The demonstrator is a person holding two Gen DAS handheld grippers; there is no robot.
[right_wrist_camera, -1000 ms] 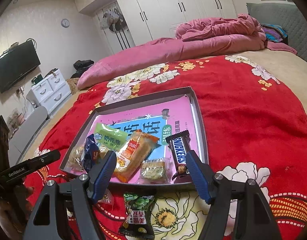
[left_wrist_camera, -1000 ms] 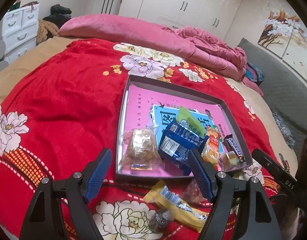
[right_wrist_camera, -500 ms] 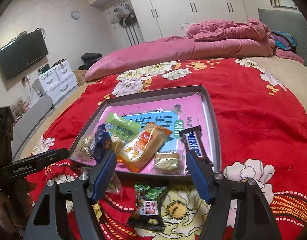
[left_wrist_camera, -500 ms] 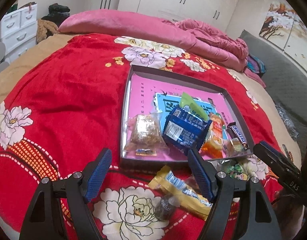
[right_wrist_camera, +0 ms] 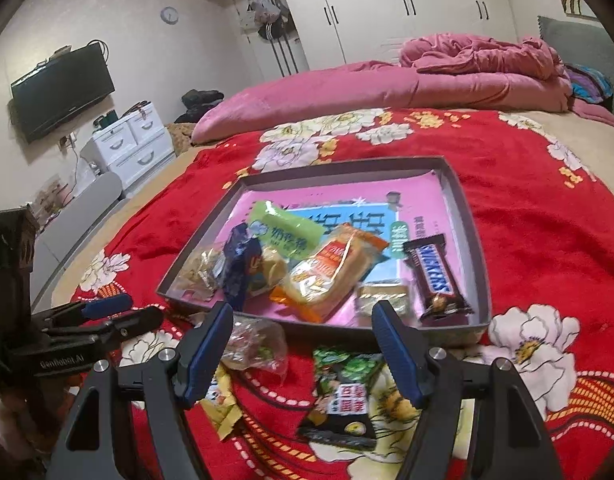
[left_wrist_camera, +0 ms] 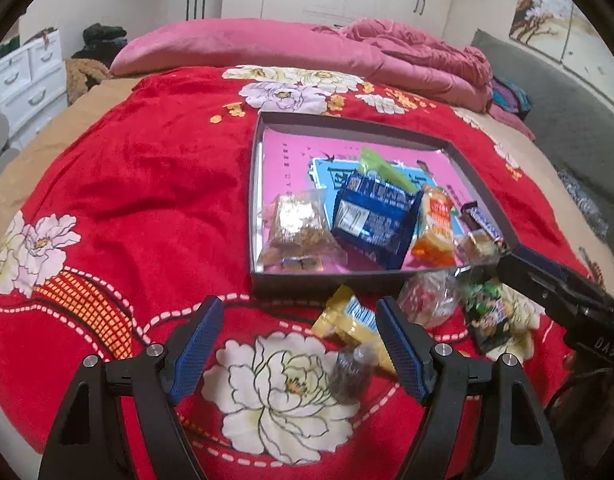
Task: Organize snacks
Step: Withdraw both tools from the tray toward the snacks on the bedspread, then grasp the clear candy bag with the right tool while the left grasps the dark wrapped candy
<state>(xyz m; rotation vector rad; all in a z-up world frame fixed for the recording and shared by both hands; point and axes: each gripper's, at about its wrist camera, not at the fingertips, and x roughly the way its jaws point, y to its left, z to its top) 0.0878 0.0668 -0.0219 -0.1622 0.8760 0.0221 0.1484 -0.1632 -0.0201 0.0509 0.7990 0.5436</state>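
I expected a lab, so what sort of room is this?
A home bedroom, most likely: the snack tray sits on a bed with a red floral blanket, white wardrobes line the far wall, and a TV hangs above a drawer unit.

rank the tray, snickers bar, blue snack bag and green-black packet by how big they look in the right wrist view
1. tray, clearly largest
2. green-black packet, though it lies nearest the camera, which inflates it
3. blue snack bag and snickers bar: these look alike, and the bag stands edge-on, so no ranking between them
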